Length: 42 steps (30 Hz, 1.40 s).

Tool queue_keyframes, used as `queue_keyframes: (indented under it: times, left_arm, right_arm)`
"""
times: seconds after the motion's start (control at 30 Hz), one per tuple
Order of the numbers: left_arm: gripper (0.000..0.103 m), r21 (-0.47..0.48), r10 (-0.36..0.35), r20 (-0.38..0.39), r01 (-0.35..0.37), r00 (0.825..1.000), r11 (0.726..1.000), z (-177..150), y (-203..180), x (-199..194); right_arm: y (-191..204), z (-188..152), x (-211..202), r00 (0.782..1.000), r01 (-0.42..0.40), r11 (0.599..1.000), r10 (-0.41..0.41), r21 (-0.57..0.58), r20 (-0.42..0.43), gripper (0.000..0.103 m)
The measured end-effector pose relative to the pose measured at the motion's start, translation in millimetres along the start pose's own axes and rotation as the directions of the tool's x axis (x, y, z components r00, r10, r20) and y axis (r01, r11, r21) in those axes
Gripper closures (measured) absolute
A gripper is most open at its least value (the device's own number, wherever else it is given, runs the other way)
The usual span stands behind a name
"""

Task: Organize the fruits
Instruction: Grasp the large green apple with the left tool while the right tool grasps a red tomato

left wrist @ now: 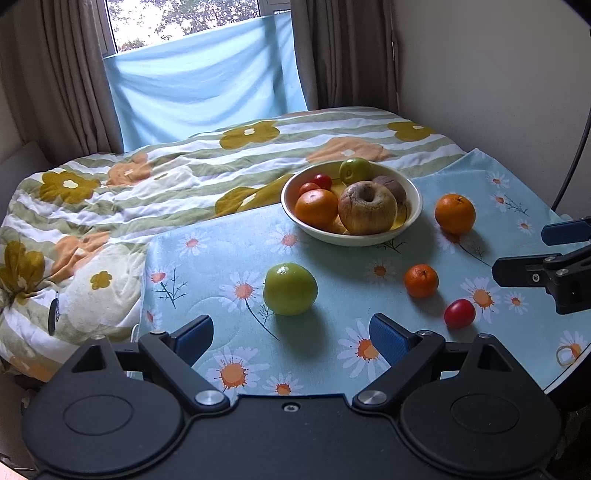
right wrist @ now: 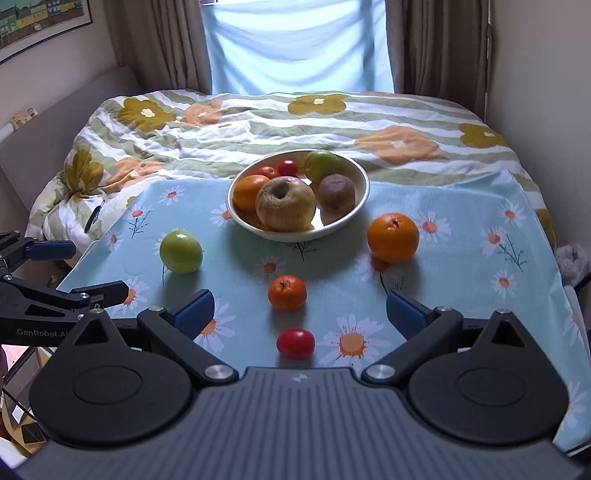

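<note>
Glossy bowl (right wrist: 360, 206); matt cloth (right wrist: 461, 288); wrinkled, perhaps dried apple (right wrist: 286, 208).

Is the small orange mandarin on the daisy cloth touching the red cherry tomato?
Apart. The right wrist view shows bare cloth between the small orange mandarin and the red cherry tomato; the left wrist view shows that gap too.

Coming in soft and cool from the window (left wrist: 184, 22), filtering through the blue cloth (right wrist: 295, 44). Casting faint shadows toward the camera under the green apple (left wrist: 290, 289). Bending and darkening at the fisheye corners. Staying sharp, no motion blur showing.
</note>
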<state>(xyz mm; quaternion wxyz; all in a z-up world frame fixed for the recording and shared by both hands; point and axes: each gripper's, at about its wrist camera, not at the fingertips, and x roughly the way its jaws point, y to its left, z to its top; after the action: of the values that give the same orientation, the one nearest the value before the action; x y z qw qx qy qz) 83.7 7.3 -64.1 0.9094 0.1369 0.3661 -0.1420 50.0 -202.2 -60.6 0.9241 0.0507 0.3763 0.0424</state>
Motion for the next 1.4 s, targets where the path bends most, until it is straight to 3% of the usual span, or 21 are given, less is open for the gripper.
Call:
queue_keyframes:
  times: [0.47, 0.67, 0.8, 0.87, 1.1, 1.27, 1.4]
  left_arm:
    - [0.011, 0.094, -0.033, -0.053, 0.038, 0.998, 0.995, 13.5, 7.5, 82.0]
    - [0.016, 0.128, -0.046, -0.082, 0.056, 0.996, 0.990, 16.7, 10.5, 106.7]
    - [0.027, 0.132, -0.054, -0.094, 0.066, 0.994, 0.989, 17.9, 12.2, 115.3]
    - [0.029, 0.136, -0.060, -0.095, 0.073, 0.994, 0.988, 18.1, 11.3, 117.9]
    - [0.042, 0.162, -0.072, -0.089, 0.085, 0.993, 0.983, 18.1, 5.7, 121.0]
    - [0.042, 0.179, -0.062, -0.089, 0.077, 0.994, 0.981, 15.8, 2.7, 118.5]
    - [0.043, 0.173, -0.060, -0.088, 0.074, 0.994, 0.982, 9.1, 5.1, 111.5]
  right_arm:
    - [14.1, -31.3, 37.6, 0.995, 0.083, 0.993, -0.079, 0.080, -0.053, 0.000]
    - [18.0, -35.5, 47.5, 0.992, 0.096, 0.993, -0.090, 0.073, -0.088, 0.000]
    - [18.7, -36.9, 55.2, 0.990, 0.101, 0.993, -0.094, 0.066, -0.103, 0.000]
    - [18.7, -37.2, 59.5, 0.989, 0.100, 0.993, -0.091, 0.070, -0.113, 0.000]
    - [22.0, -37.9, 70.0, 0.987, 0.095, 0.994, -0.087, 0.054, -0.134, 0.009]
    - [21.4, -36.7, 75.7, 0.985, 0.100, 0.994, -0.091, 0.053, -0.146, 0.021]
    - [20.0, -36.9, 80.2, 0.983, 0.108, 0.993, -0.099, 0.053, -0.157, 0.025]
